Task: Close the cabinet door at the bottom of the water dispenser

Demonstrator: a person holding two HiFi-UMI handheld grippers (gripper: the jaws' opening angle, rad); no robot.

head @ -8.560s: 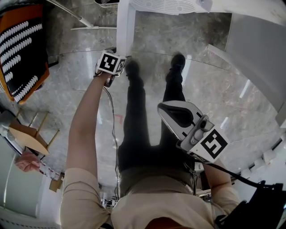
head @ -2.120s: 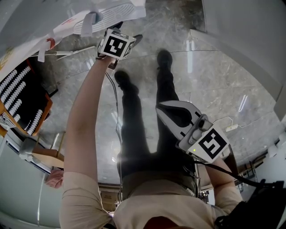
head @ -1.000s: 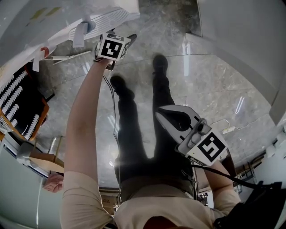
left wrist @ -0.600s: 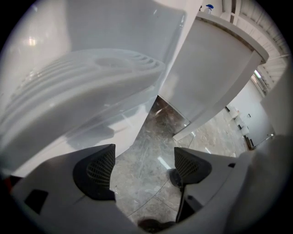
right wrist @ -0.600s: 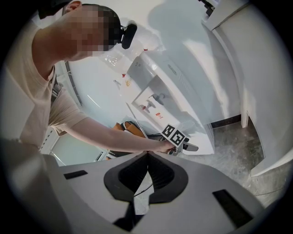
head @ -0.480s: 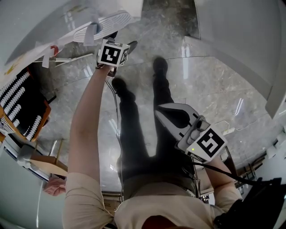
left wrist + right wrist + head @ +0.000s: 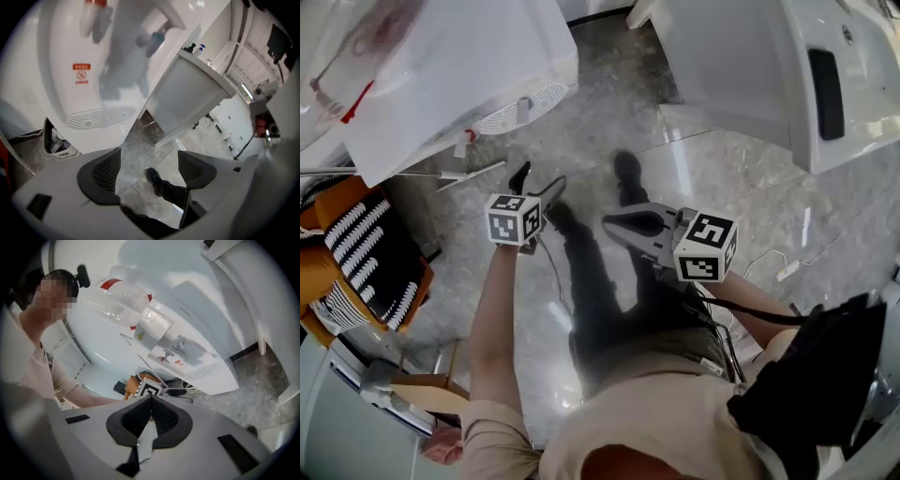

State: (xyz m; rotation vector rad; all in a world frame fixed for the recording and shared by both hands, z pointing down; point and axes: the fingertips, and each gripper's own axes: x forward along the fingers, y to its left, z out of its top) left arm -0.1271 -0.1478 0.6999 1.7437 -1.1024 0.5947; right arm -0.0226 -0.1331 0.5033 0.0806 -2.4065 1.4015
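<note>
The white water dispenser (image 7: 459,75) stands at the upper left, its drip grille (image 7: 511,117) facing the floor space in front of me. In the left gripper view the water dispenser (image 7: 89,56) fills the upper left; below its grille (image 7: 101,117) a dark opening (image 7: 55,140) shows, and I cannot make out the cabinet door. My left gripper (image 7: 536,183) (image 7: 149,171) is open and empty, a little way short of the dispenser. My right gripper (image 7: 614,223) (image 7: 150,401) is shut on nothing, level with the left one, pointing towards the dispenser (image 7: 187,348).
An orange chair with a striped cushion (image 7: 356,262) stands at the left. Thin white rods (image 7: 459,173) lie by the dispenser's foot. A white counter unit (image 7: 769,66) stands at the upper right. A cable (image 7: 787,267) crosses the marble floor. My own shoes (image 7: 628,169) are below the grippers.
The view has swung, so the dispenser now fills the upper left. My left gripper has drawn back from the grille towards me. The two grippers now sit side by side.
</note>
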